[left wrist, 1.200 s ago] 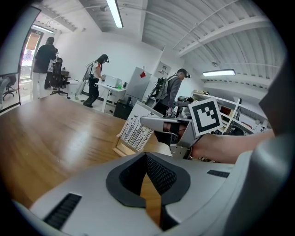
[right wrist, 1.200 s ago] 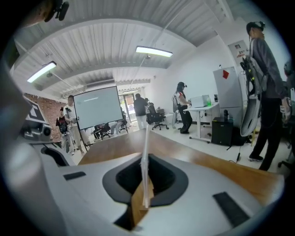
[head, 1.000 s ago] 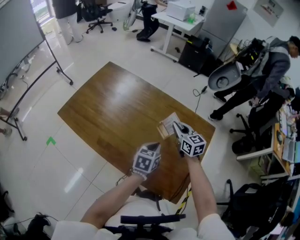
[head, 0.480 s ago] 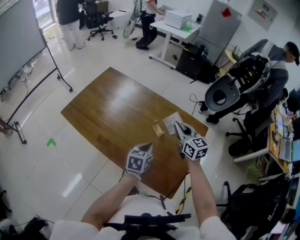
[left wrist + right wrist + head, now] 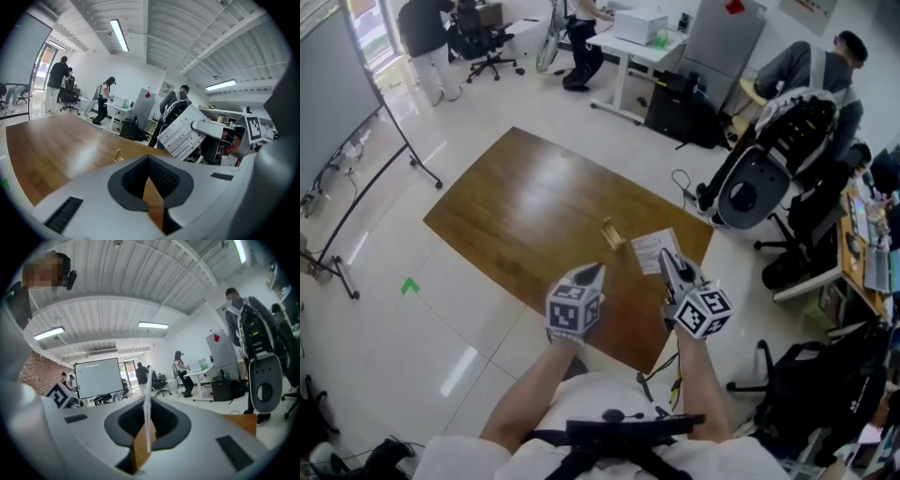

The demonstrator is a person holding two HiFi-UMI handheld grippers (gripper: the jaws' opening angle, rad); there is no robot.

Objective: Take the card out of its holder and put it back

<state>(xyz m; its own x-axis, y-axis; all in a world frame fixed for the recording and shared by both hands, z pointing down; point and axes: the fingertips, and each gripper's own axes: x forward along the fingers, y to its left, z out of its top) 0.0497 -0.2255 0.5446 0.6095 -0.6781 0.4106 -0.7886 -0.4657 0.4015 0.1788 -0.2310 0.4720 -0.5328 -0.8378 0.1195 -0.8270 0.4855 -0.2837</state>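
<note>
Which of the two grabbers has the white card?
The right gripper: it is pinching the card. The left gripper holds nothing.

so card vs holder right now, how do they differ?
The card is a flat white printed sheet; the holder is a small wooden piece. The card is clamped edge-on in the right gripper's jaws, tilted and clear of the table; the holder stands on the table, untouched. The holder is empty, with the card apart from it. Shared: in the head view both are toward the table's right end.
</note>
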